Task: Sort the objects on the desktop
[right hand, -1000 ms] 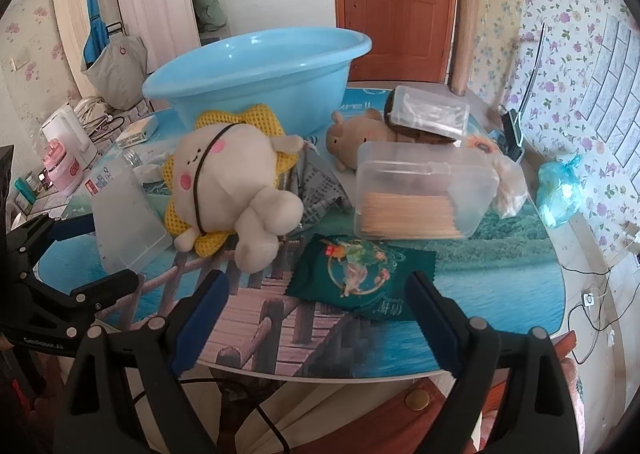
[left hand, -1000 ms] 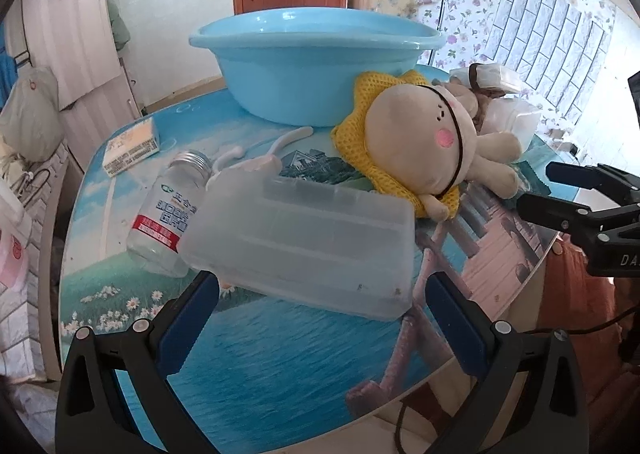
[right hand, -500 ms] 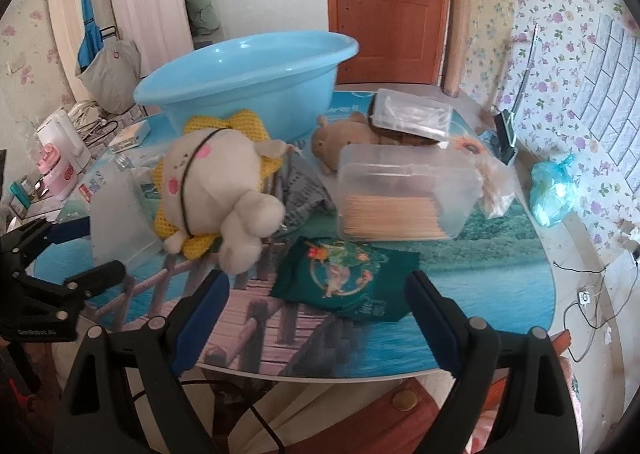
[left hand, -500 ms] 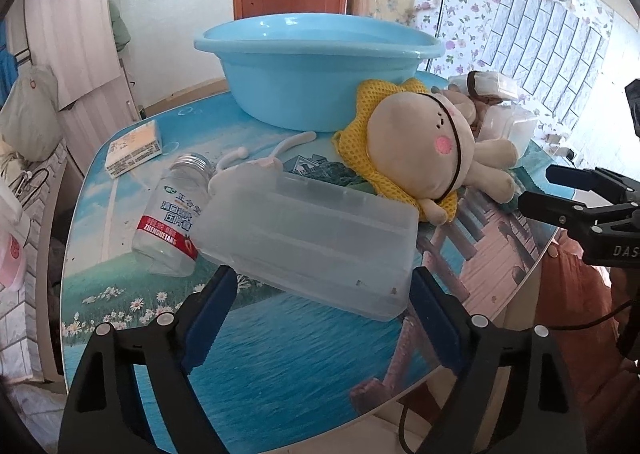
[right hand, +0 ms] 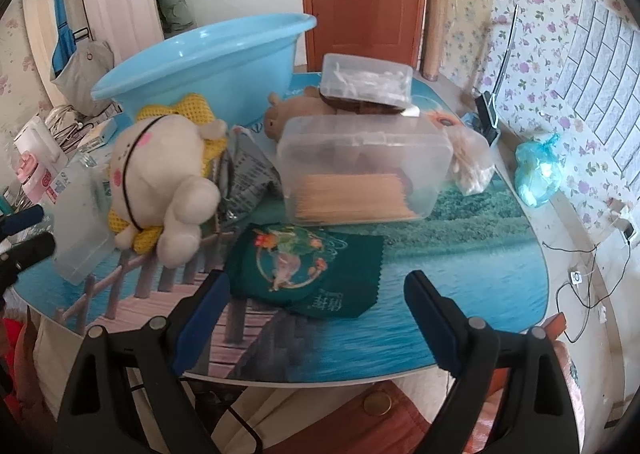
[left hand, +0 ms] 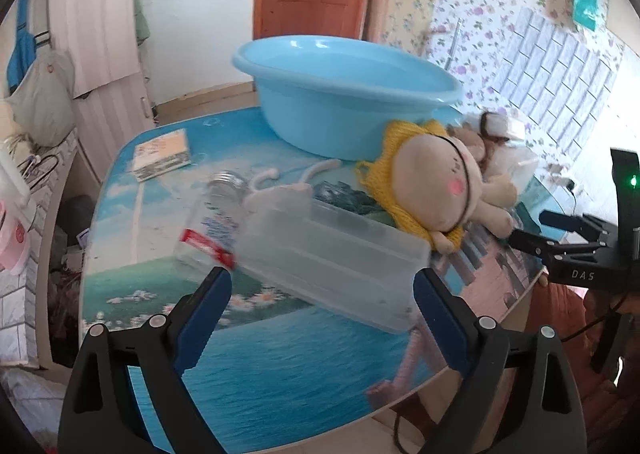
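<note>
Hovering wide open over the near table edge, left gripper (left hand: 322, 296) is gripping nothing; frosted plastic box (left hand: 332, 254) is lying just beyond its fingertips, bottle (left hand: 212, 222) touching its left end, plush doll (left hand: 436, 190) to the right, blue basin (left hand: 340, 94) far behind. Right view: right gripper (right hand: 316, 302) is also gaping wide, empty, green pouch (right hand: 308, 270) sitting between its fingers, toothpick box (right hand: 360, 170) farther back, doll sitting left.
</note>
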